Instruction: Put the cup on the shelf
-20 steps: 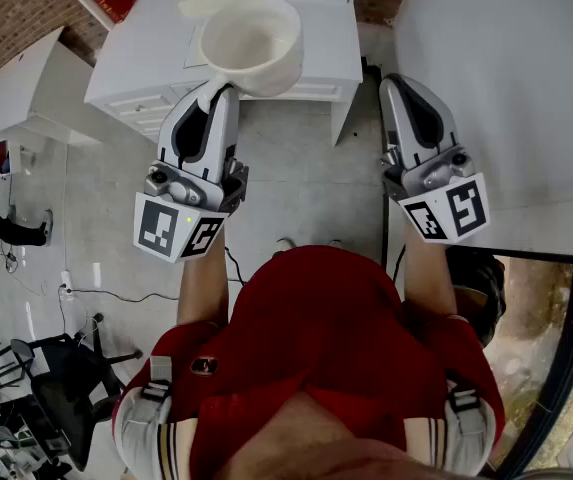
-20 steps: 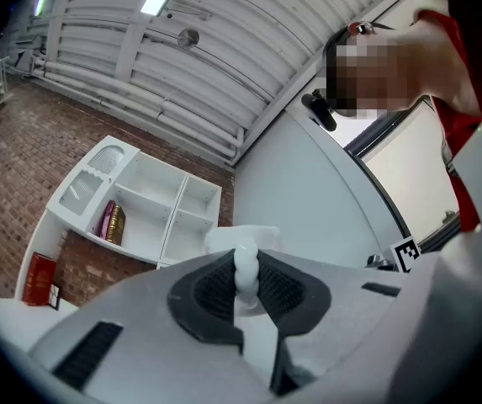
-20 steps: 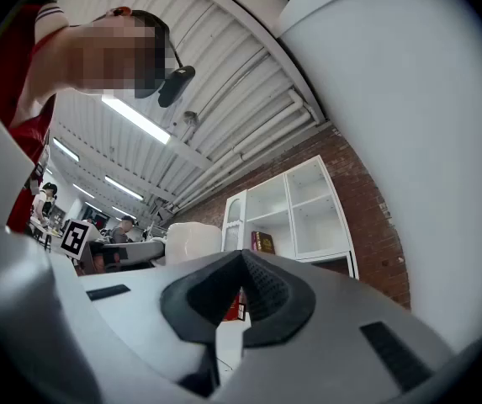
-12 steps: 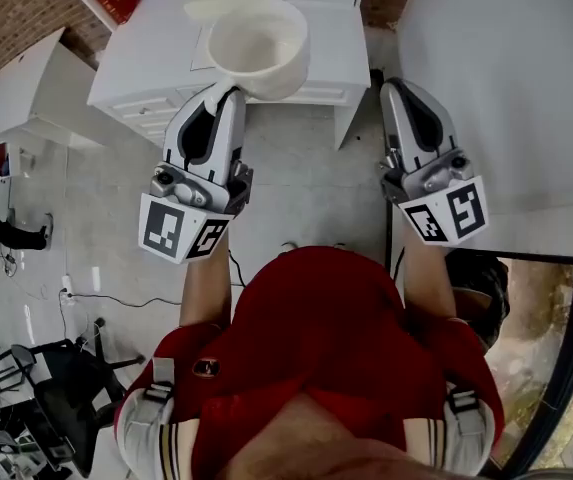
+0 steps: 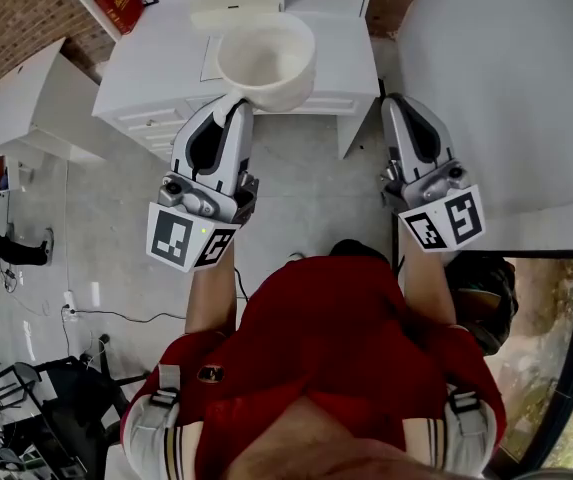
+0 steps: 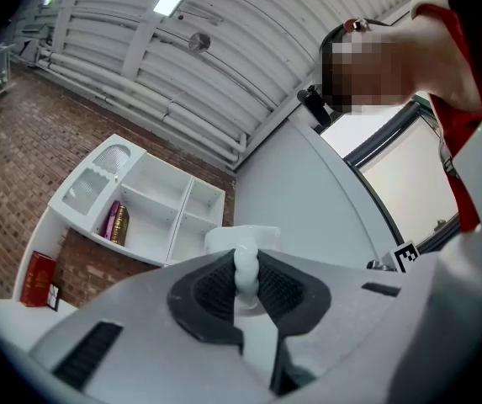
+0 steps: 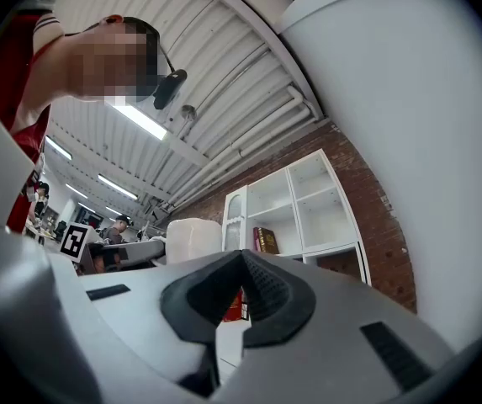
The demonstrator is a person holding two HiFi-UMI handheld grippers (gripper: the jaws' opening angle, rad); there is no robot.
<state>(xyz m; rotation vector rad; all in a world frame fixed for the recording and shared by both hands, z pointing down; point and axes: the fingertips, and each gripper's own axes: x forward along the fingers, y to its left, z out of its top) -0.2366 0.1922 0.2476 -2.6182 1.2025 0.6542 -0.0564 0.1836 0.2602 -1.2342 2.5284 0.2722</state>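
White cup [image 5: 266, 60], upright — handle clamped between jaws

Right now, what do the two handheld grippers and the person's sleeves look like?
The left gripper and right gripper match: light grey moulded shells tapering to two jaws, with a black oval recess on top. Each carries a white cube printed with black square markers at its rear. The pads are black and ribbed. The person wears a red shirt with striped sleeve ends.

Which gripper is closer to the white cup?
Left. The left gripper grips the cup by its handle; the right gripper is apart from it, off to its right, jaws together and empty.
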